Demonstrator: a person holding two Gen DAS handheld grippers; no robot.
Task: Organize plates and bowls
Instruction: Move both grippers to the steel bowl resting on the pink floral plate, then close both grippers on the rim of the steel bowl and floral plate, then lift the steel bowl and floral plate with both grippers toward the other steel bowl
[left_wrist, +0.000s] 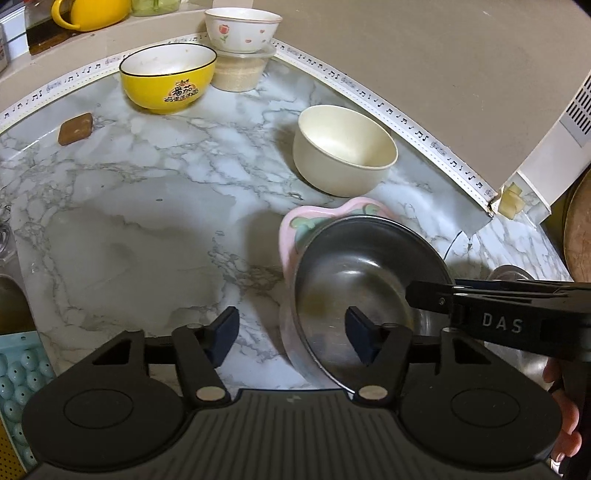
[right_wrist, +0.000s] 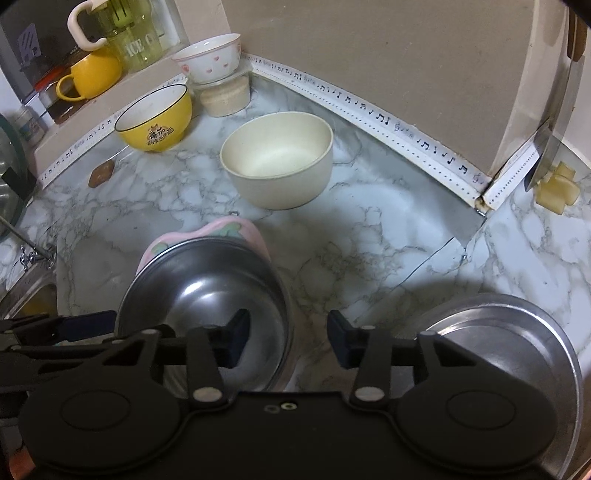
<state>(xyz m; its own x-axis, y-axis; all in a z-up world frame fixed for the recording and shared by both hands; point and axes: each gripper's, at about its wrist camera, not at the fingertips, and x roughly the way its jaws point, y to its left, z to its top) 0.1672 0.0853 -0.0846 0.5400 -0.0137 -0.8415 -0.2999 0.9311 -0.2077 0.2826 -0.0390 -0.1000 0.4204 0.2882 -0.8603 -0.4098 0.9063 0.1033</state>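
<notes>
With both grippers' fingers (left_wrist: 360, 338) part-open and empty, straddle the steel bowl (left_wrist: 354, 280) rim squarely before closing.

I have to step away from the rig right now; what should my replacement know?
Both open: left gripper straddles one side of the steel bowl rim, right gripper the opposite side, neither clamped.
Steel bowl sits on the pink dish.
Cream bowl, yellow bowl and flowered bowl stand separate behind; steel plate at right.
Left: gather those.

"DAS" on right tool (left_wrist: 424, 295); "ICE" on green jug (right_wrist: 136, 40)
</notes>
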